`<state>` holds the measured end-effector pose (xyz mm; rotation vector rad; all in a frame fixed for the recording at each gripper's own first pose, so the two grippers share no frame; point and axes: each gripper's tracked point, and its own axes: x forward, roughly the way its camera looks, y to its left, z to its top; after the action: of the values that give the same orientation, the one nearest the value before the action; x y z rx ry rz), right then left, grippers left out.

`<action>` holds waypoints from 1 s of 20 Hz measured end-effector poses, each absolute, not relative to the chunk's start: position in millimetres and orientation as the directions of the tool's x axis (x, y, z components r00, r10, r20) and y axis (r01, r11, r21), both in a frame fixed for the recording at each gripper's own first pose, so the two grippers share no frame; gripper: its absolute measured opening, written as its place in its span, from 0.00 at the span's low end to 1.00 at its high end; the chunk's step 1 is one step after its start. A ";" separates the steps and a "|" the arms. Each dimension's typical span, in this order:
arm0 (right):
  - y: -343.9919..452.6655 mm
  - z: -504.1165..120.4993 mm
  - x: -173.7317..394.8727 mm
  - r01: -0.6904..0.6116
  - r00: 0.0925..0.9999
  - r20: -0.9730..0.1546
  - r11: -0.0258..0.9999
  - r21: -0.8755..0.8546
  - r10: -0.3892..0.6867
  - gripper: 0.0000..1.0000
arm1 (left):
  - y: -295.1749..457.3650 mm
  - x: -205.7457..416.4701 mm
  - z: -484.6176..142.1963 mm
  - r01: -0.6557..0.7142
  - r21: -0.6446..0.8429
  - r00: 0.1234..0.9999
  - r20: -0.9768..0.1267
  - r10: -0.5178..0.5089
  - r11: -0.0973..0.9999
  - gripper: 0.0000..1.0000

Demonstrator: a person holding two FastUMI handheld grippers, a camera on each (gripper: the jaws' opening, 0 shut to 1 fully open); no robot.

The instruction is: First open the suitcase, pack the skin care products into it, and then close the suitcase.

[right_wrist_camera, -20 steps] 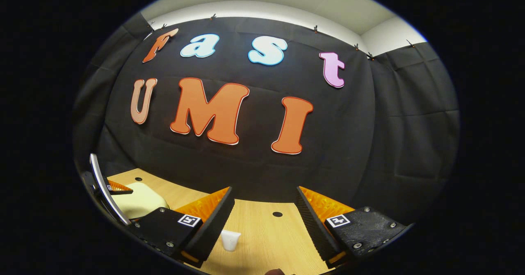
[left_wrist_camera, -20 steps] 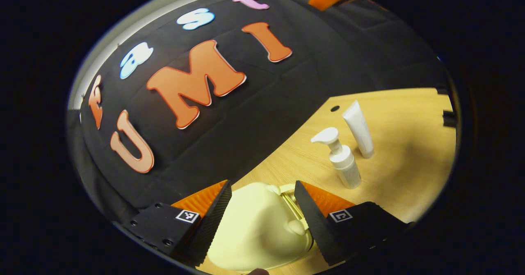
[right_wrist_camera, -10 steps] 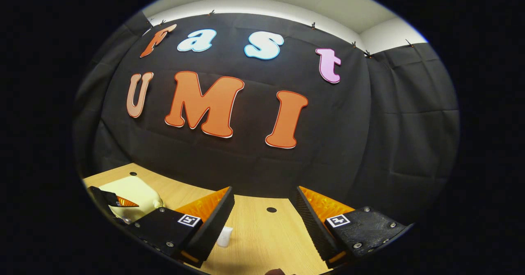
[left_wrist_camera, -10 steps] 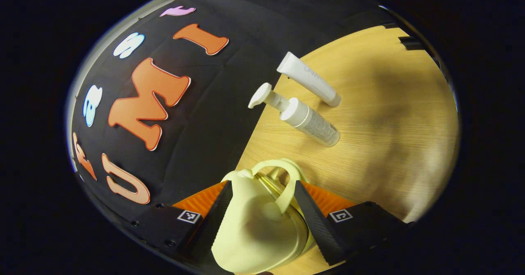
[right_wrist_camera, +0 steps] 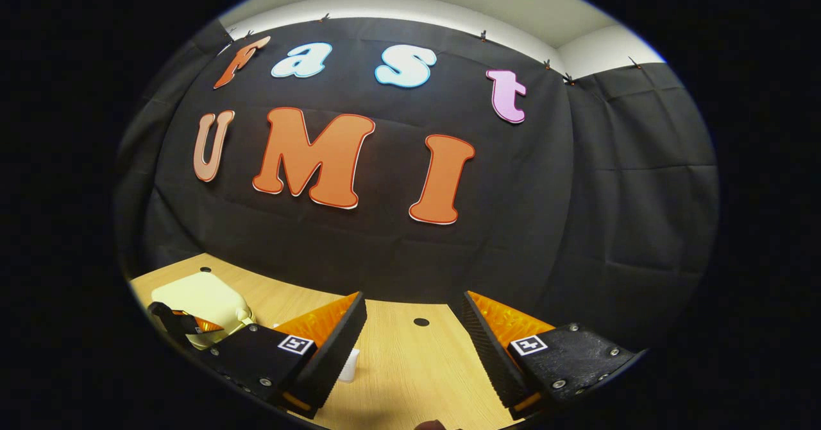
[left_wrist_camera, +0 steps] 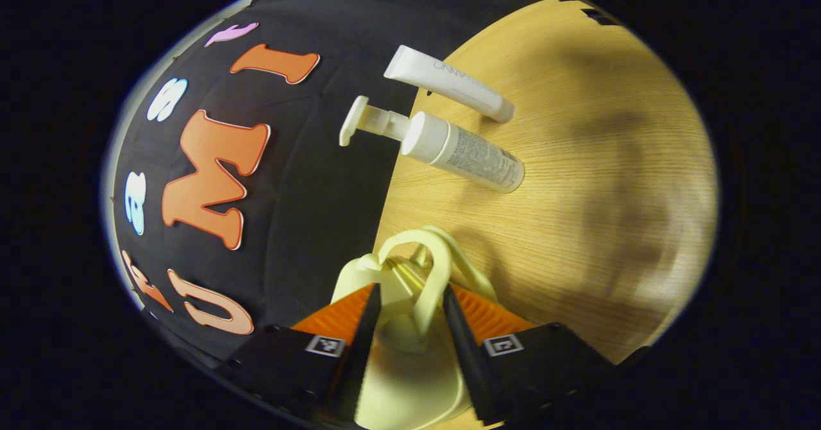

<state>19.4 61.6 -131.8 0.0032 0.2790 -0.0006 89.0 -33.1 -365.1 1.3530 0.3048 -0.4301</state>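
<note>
Gripping: left gripper (left_wrist_camera: pixel 410 311) has its fingers drawn narrow around the handle (left_wrist_camera: pixel 428 269) of the pale yellow suitcase (left_wrist_camera: pixel 410 378); whether both fingers actually press it, I cannot tell.
Suitcase: right under the left gripper, on the wooden table (left_wrist_camera: pixel 577 180), close to the wall; it looks shut, so I judge the opening step is barely under way.
Right gripper: (right_wrist_camera: pixel 410 340) spread wide, holding nothing, hovering over the table well apart from the suitcase (right_wrist_camera: pixel 202 298).
Products: pump bottle (left_wrist_camera: pixel 458 154) and tube (left_wrist_camera: pixel 449 83) stand just beside each other past the suitcase, not touching it.
Risk one: a pull on the handle could drag or tip the whole case instead of lifting the lid, since nothing is bracing the body.
Risk two: the handle is thin and curved, so it could slip out from between the fingers if they only cage it.
Risk three: a sliding case could knock the bottle, which looks top-heavy with that pump head.
Hidden: latch or zip cannot be made out; the fingers cover the case's near half.
Cut off: a small white thing (right_wrist_camera: pixel 347 364) peeks out beside the right gripper's finger, probably one of the products, too little showing to say which.
Hard to read: the left gripper (right_wrist_camera: pixel 183 321) sits small at the edge of the right gripper view, its grip unclear there.
</note>
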 end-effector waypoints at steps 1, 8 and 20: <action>61.7 -131.2 20.0 0.000 0.962 -0.274 1.000 -0.002 -0.001 0.96 | -34.1 90.4 -363.7 0.457 0.876 0.889 -0.441 -0.126 0.155 0.58; 65.6 -139.1 18.3 -0.016 0.956 -0.293 1.000 -0.026 0.008 0.96 | -29.2 89.4 -330.2 0.444 0.839 0.896 -0.420 -0.142 0.316 0.25; 110.5 -139.1 29.5 -0.093 0.951 -0.297 0.995 -0.022 0.083 0.96 | 31.6 139.9 -207.1 0.271 0.620 0.941 -0.330 -0.068 0.737 0.20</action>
<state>29.5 110.5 -139.1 -0.0355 0.3006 0.0894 139.9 31.6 -207.1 0.7213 0.2965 -0.1890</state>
